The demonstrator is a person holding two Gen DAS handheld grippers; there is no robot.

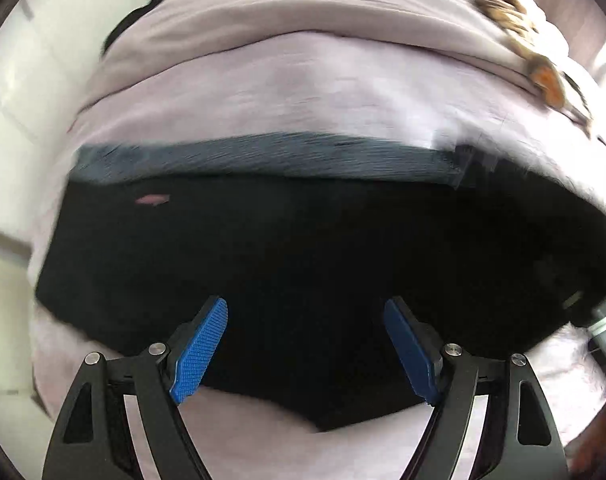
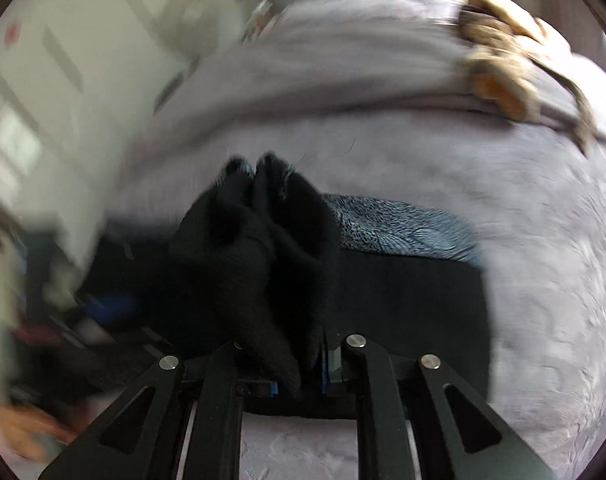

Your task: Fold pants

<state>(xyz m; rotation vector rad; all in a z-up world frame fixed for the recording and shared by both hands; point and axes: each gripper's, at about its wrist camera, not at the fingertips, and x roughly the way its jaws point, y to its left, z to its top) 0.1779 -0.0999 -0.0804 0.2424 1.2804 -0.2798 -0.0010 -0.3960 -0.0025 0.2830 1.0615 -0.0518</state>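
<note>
**Two grippers, one pair of black pants, fold in progress**

Item: black pants (image 1: 303,264), lying on a bed with a pale lilac cover (image 1: 303,92). All places below are given relative to the pants.

Appearance: dark, matte, soft fabric, spread mostly flat. Along the far edge a band of grey-blue patterned lining (image 2: 403,228) is turned outward, likely the inside of the waist or a folded-over layer. A small pink mark or tag shows on the black cloth in the left wrist view. Motion blur hides the seams.

Left gripper (image 1: 307,344): hovers just above the near edge of the pants, blue fingers (image 1: 201,352) spread wide with nothing between them. Judged to be placed so that it can take or press down that near edge.

Right gripper (image 2: 303,376): fingers pressed nearly together, pinching a bunched portion of the pants, which stands up in peaked folds ahead of it. The lifted part is held clear of the flat part, probably so that it can be carried over as the fold.

Beyond the pants: a rumpled ridge of the cover, with a brown-and-orange plush object (image 1: 543,76) at its far right.
</note>
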